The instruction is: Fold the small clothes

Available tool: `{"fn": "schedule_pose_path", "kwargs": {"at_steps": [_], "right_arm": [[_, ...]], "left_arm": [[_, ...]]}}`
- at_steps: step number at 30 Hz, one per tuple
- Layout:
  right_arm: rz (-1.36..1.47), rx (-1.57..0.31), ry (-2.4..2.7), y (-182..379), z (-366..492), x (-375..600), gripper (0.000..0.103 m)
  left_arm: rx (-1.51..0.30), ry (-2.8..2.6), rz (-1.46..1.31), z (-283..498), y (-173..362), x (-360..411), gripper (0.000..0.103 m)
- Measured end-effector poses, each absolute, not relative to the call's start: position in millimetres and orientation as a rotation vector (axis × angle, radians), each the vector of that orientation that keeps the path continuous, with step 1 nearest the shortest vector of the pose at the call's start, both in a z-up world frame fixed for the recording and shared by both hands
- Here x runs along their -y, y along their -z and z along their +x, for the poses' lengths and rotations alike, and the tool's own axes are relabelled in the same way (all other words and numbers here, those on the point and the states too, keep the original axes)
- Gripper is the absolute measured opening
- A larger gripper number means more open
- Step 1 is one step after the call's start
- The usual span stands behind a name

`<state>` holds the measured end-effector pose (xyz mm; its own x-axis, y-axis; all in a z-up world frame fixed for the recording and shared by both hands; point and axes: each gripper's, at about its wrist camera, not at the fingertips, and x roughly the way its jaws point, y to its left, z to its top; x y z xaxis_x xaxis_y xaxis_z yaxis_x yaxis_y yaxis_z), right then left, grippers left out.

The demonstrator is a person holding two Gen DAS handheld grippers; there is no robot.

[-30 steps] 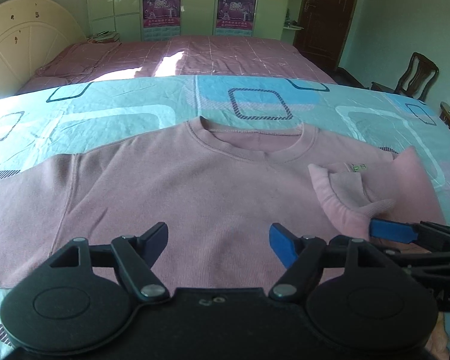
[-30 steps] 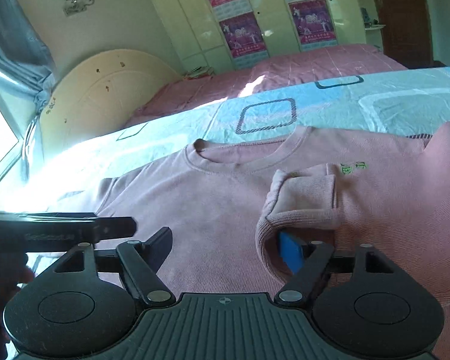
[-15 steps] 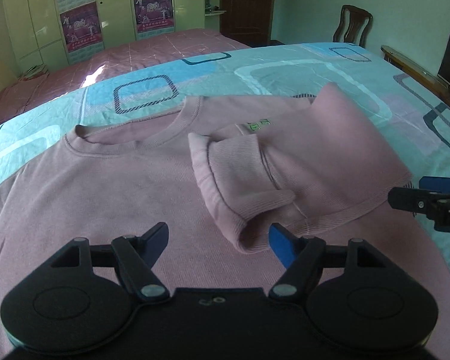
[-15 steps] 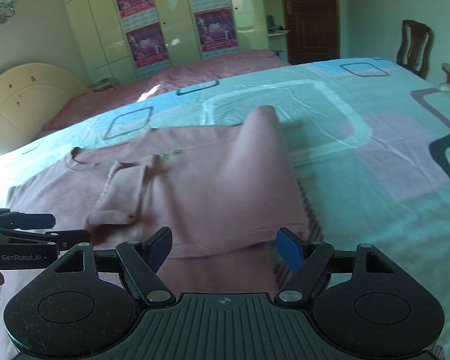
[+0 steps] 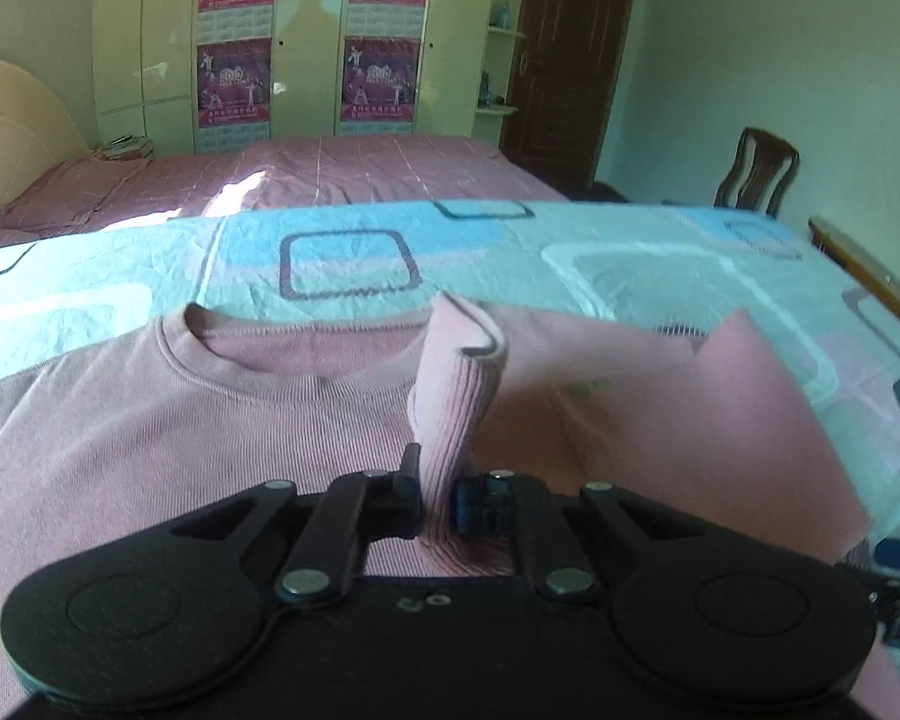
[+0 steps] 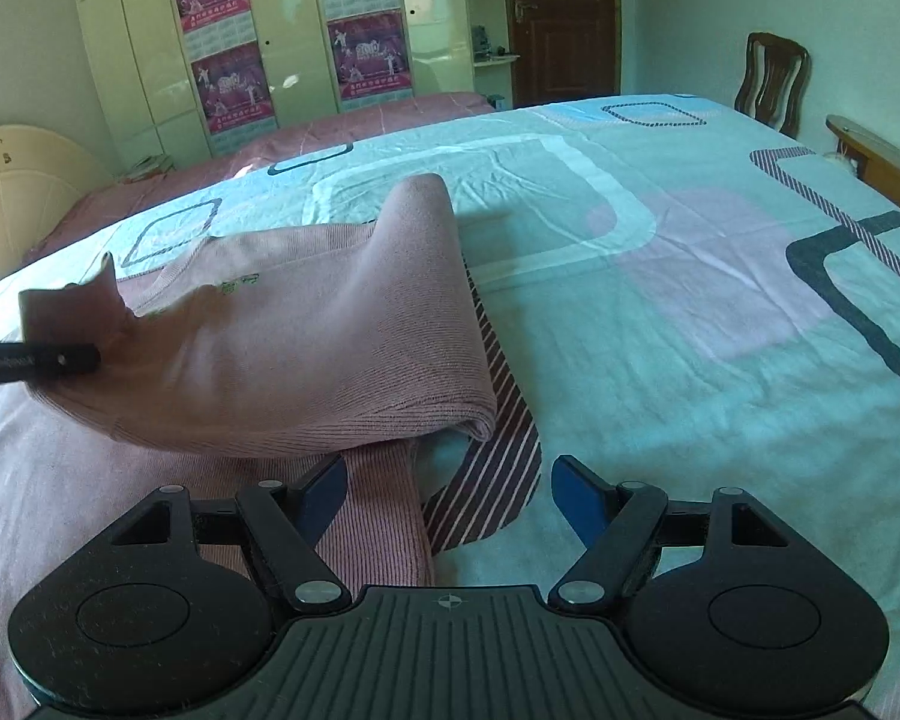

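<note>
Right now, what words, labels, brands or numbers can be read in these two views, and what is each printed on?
None reads clearly.
Posters on the wardrobe doors: print and calendar grids too small to read.
Small green label on the pink sweatshirt: blurred, unreadable.
Pale lettering on the left gripper finger, seen from the right wrist: too blurred to make out.
</note>
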<state>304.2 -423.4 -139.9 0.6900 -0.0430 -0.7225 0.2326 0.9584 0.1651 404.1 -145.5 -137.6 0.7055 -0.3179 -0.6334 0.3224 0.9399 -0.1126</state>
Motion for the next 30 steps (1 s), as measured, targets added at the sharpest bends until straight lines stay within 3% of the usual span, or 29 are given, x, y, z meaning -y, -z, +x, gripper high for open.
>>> {"fn": "schedule_pose_path", "kwargs": {"at_steps": [1, 3, 6, 7, 8, 9, 18, 21, 22, 23, 24, 25, 29, 30], "right_arm": [[0.255, -0.799, 0.148, 141.4, 307.8, 421.8, 0.063], [0.256, -0.8, 0.141, 144.1, 316.0, 417.7, 0.052], [0.277, -0.782, 0.136, 144.2, 329.9, 414.7, 0.052], [0.283, -0.775, 0.134, 143.6, 333.8, 413.6, 0.047], [0.275, -0.775, 0.129, 143.5, 338.0, 411.9, 0.037], [0.264, -0.786, 0.131, 144.5, 341.3, 410.6, 0.007], [0.271, -0.797, 0.132, 147.6, 328.4, 414.0, 0.007], [0.252, -0.839, 0.073, 138.8, 321.6, 414.2, 0.009], [0.252, -0.841, 0.065, 135.9, 316.9, 414.6, 0.021], [0.261, -0.835, 0.053, 131.2, 309.7, 415.7, 0.031], [0.274, -0.818, 0.043, 126.2, 303.4, 416.8, 0.056], [0.285, -0.792, 0.037, 121.4, 298.6, 417.4, 0.067], [0.308, -0.759, 0.023, 113.3, 317.1, 421.2, 0.067], [0.324, -0.764, 0.026, 115.1, 328.8, 424.4, 0.067]], "left_arm": [[-0.687, 0.355, -0.024, 404.6, 129.7, 141.3, 0.009], [-0.645, 0.353, -0.087, 405.5, 111.3, 131.1, 0.009], [-0.593, 0.334, -0.126, 404.7, 92.5, 115.1, 0.009], [-0.583, 0.322, -0.136, 404.7, 89.5, 107.3, 0.009], [-0.571, 0.3, -0.136, 403.9, 88.0, 98.0, 0.009], [-0.565, 0.278, -0.135, 403.2, 89.0, 90.4, 0.009], [-0.801, 0.166, -0.114, 399.3, 165.7, 54.1, 0.009], [-0.817, 0.156, -0.111, 401.7, 159.7, 52.0, 0.023], [-0.825, 0.153, -0.126, 402.6, 158.4, 46.1, 0.035], [-0.824, 0.152, -0.146, 402.2, 158.9, 39.9, 0.054], [-0.821, 0.148, -0.165, 403.1, 157.6, 36.7, 0.063], [-0.815, 0.14, -0.181, 403.3, 158.2, 32.1, 0.068], [-0.817, 0.108, -0.223, 408.5, 166.7, 23.8, 0.047], [-0.812, 0.105, -0.222, 411.2, 168.3, 23.0, 0.047]]}}
